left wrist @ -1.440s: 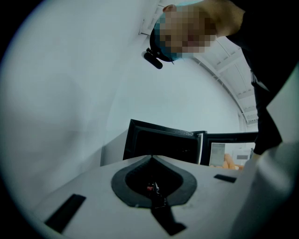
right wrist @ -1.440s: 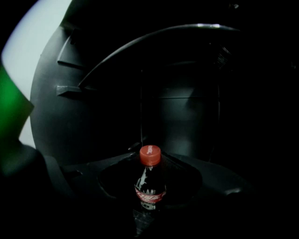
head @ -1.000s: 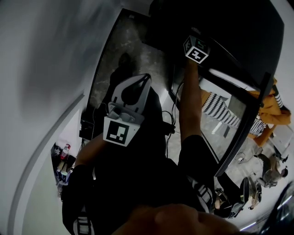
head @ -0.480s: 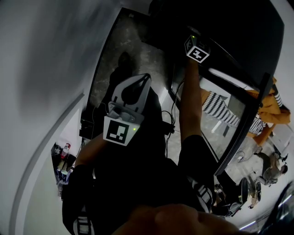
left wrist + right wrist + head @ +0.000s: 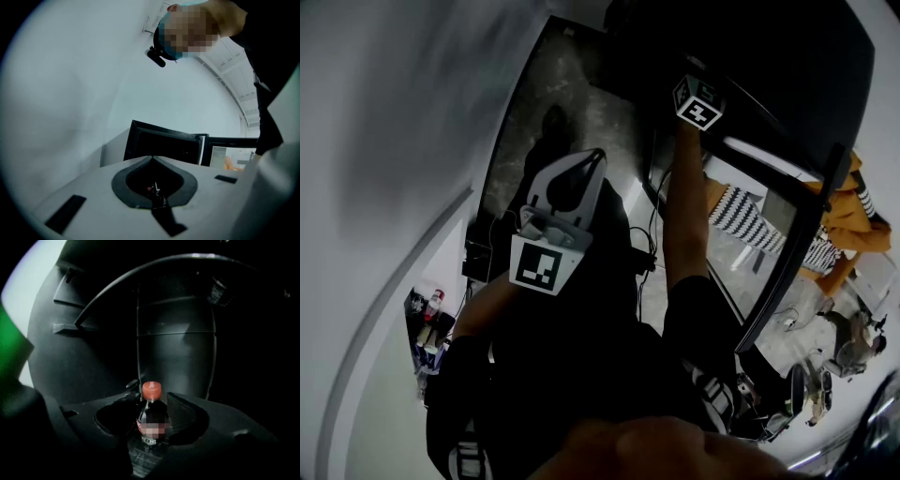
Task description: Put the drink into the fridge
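In the right gripper view a dark drink bottle (image 5: 151,417) with a red cap stands upright inside the black fridge (image 5: 176,333). It is between the jaws of my right gripper (image 5: 152,398), which are opening; the pads stand just off its sides. In the head view only that gripper's marker cube (image 5: 698,101) shows, reaching into the dark fridge (image 5: 750,56). My left gripper (image 5: 597,159) hangs in front of the person's body, shut and empty. In its own view its jaws (image 5: 152,158) meet at the tips, pointing toward the fridge (image 5: 164,145).
The fridge's glass door (image 5: 787,253) stands open at the right, with a person in orange (image 5: 853,216) seen past it. Cables (image 5: 642,253) lie on the floor. A low rack with small bottles (image 5: 429,319) sits at the lower left by the white wall (image 5: 394,141).
The right gripper's marker cube has shifted slightly at the fridge opening. The left gripper has stayed nearly still.
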The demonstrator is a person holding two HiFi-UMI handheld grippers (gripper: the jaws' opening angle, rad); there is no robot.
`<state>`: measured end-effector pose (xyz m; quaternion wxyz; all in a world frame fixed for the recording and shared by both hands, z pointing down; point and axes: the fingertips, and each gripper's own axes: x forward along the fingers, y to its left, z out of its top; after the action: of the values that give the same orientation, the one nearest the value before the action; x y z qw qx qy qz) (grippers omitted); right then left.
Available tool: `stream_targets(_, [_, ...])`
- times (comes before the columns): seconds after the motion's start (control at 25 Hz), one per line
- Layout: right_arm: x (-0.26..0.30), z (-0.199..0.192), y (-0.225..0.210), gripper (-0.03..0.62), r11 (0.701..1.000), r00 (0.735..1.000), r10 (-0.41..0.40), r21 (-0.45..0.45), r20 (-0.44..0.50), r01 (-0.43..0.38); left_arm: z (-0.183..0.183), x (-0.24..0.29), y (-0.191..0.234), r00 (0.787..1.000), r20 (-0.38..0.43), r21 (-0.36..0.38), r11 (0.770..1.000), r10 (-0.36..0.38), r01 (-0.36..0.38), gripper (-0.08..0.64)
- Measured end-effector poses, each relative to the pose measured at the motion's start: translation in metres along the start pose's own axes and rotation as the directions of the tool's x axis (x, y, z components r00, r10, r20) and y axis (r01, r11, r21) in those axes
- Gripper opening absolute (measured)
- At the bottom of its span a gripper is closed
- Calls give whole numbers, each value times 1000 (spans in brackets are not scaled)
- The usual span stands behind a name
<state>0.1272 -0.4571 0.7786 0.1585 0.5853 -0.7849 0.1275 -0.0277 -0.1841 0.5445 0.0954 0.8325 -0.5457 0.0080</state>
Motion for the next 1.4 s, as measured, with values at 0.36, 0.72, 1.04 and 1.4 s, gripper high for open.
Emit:
stream_targets(0.36, [-36, 4, 1, 190, 999, 999, -35, 23, -14, 36, 31, -10, -10, 1000, 1, 2, 1000, 2, -2, 5])
stream_targets(0.72, [-83, 9, 15, 128, 996, 995, -20, 88, -96, 28, 71, -28, -29, 1000, -20, -12, 1000, -3, 2, 5])
stream_targets(1.04, [-142, 16, 36, 11, 991, 987, 2, 129, -161, 19, 106, -36, -49, 1000, 0, -16, 1000, -10, 10, 5])
stream_targets(1.4, [-201, 17, 62, 2, 986, 967, 96, 156, -234, -60, 138, -52, -67, 997, 80, -18, 1000, 2, 0, 5])
